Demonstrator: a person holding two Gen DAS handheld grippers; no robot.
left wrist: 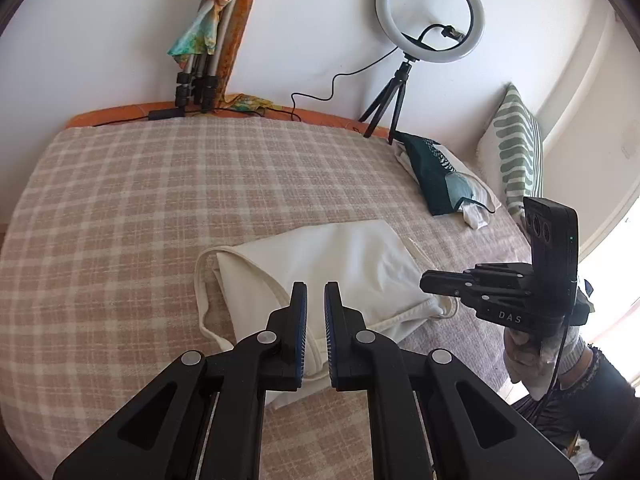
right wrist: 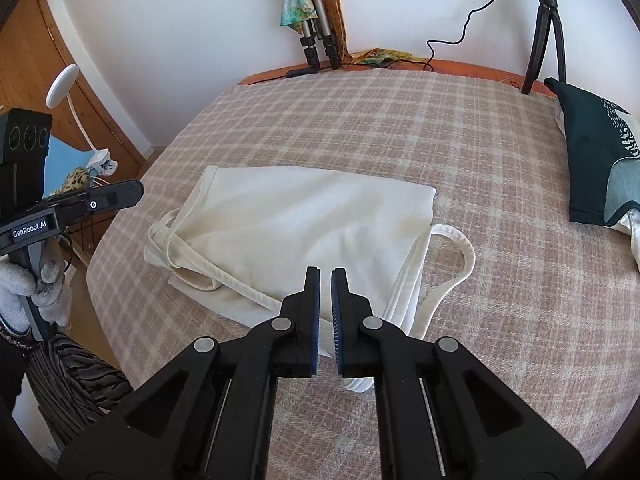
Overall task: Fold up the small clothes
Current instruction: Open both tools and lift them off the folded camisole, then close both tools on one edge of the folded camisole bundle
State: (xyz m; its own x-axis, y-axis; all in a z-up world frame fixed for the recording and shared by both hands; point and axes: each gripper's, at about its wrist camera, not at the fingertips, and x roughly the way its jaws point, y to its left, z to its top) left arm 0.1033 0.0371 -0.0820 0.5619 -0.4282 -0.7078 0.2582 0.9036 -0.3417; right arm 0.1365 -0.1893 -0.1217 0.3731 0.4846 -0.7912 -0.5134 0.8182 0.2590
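Note:
A small cream-white top with thin straps (left wrist: 332, 268) lies folded on the checked bedspread (left wrist: 160, 200); it also shows in the right wrist view (right wrist: 296, 224). My left gripper (left wrist: 316, 292) hovers over its near edge, jaws a little apart and empty. My right gripper (right wrist: 325, 276) hovers above the garment's near right corner, jaws slightly apart and empty. A strap loop (right wrist: 460, 256) sticks out at the right. The right gripper shows in the left wrist view (left wrist: 432, 280), and the left gripper shows in the right wrist view (right wrist: 132, 192).
A dark green folded garment (left wrist: 436, 176) lies at the bed's right side, also in the right wrist view (right wrist: 592, 160). A ring light on a tripod (left wrist: 430, 12), a cable and folded tripod legs (left wrist: 200, 76) stand at the far edge. A striped pillow (left wrist: 516, 148) leans on the wall.

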